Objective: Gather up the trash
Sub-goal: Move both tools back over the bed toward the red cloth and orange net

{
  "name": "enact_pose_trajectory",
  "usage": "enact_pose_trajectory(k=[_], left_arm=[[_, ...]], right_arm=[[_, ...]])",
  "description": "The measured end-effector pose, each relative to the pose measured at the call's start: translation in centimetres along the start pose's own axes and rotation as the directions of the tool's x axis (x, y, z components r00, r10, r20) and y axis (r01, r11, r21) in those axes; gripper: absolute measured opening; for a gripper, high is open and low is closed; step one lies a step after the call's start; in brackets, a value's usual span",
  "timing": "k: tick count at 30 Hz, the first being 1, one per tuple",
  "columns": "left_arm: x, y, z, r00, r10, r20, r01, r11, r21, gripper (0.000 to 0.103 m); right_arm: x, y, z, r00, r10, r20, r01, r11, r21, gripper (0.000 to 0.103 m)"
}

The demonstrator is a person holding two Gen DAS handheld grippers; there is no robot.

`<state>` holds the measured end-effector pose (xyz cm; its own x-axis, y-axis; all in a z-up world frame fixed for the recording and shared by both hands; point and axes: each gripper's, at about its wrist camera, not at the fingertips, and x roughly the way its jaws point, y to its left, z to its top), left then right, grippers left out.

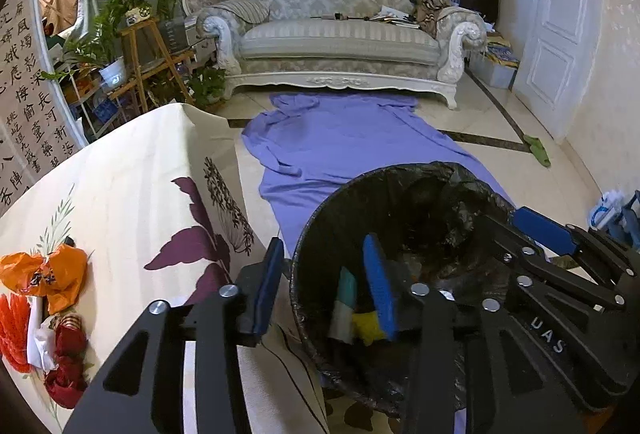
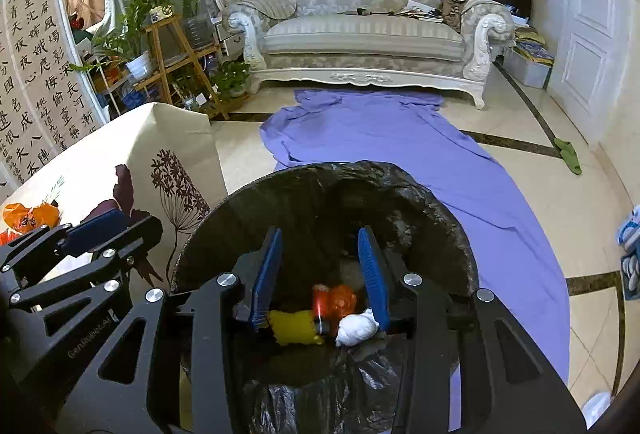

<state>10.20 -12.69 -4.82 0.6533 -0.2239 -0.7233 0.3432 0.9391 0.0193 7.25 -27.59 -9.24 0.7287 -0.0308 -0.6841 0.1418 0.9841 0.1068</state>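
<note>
- Right claw (image 2: 318, 270) hangs wide, gripping nothing, right over the bin (image 2: 460, 246); orange, yellow and white scraps (image 2: 340, 318) lie inside it, below the pads.
- Left claw (image 1: 324, 282) gapes wide too, straddling the bin's near-left rim — a nudge there could, I'd say, tip it.
- Left of the bin, orange bag (image 1: 48, 274) and red wrappers (image 1: 64, 366) wait on the table (image 1: 140, 194); a hasty grab risks snagging its cloth.
</note>
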Motion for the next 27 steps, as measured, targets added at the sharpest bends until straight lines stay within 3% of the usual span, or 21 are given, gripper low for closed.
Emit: enact_pose_trajectory(k=[16,27], left_arm=[[-3.5,3.0,-0.7,0.998,0.048,0.043,-0.045,0.996,-0.074,0.068],[-7.6,9.1,-3.0,0.986,0.159,0.058,-0.147,0.974,-0.171,0.071]], right_arm=[[-2.3,1.2,-0.6,1.000,0.004,0.015,-0.004,1.000,0.008,0.052],[-3.8,7.9,-1.0,0.993,0.118,0.012,-0.117,0.991,-0.072,0.054]])
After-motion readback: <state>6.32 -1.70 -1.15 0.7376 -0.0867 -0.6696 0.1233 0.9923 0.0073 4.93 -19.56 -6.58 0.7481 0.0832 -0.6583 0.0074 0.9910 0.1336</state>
